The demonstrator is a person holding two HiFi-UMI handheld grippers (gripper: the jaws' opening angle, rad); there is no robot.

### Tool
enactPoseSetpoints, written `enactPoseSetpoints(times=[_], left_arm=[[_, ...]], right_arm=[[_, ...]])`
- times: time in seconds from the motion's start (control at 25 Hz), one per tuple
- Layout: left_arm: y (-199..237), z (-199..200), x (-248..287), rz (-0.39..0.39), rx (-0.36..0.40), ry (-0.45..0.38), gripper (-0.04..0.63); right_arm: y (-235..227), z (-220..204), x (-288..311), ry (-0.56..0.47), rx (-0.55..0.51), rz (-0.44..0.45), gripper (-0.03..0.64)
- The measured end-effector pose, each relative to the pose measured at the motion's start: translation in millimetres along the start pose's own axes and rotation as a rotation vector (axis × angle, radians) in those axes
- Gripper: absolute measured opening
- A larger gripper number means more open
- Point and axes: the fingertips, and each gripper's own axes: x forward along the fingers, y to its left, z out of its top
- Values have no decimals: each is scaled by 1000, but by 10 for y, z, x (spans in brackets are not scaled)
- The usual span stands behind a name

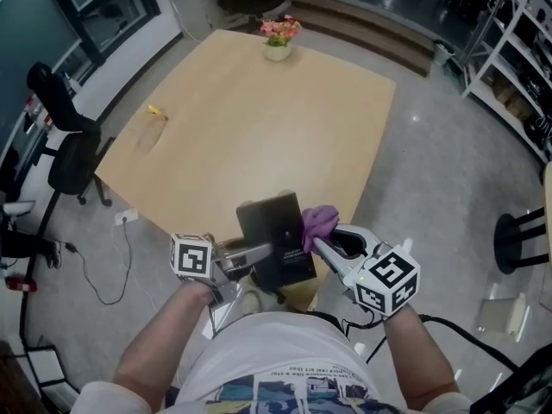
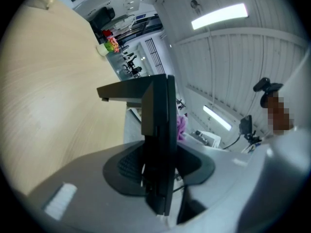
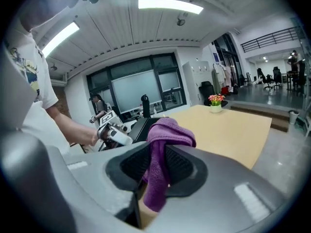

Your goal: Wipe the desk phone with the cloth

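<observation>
Clamping the desk phone (image 1: 274, 235) in my left fingers (image 1: 250, 252), I pinch the cloth (image 1: 321, 222) in my right fingers (image 1: 326, 253), just beside the phone's right edge.

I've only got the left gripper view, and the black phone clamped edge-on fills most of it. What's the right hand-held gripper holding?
Observer: The right hand-held gripper is shut on a purple cloth, bunched above its jaws.
Operator: Where's that cloth relative to the phone?
Observer: In the head view it sits right beside the right edge of the desk phone; contact I cannot judge.
Operator: Where does my left one grip?
Observer: The left hand-held gripper clamps the phone's near left side, over the near corner of the table.
</observation>
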Motion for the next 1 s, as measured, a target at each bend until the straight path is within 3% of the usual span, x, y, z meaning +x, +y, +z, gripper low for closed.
enactPoseSetpoints(times=[0.28,0.48,0.64,0.84,1.0], left_arm=[[32,195,-55,0,4,-51,184],[3,265,-34,-16,-41,-71,183],[-15,307,-5,-2,18,-46,184],[-95,137,50,-34,36,34,183],[-146,-43,109,-66,42,73,183]], right_arm=[[151,-517,-128,92,34,12,92],[205,-799,-219,151,45,12,91],[141,-891,-321,187,39,-2,91],[-192,-285,-466,56,-2,-70,91],[-332,450,-508,-81,-90,-34,91]])
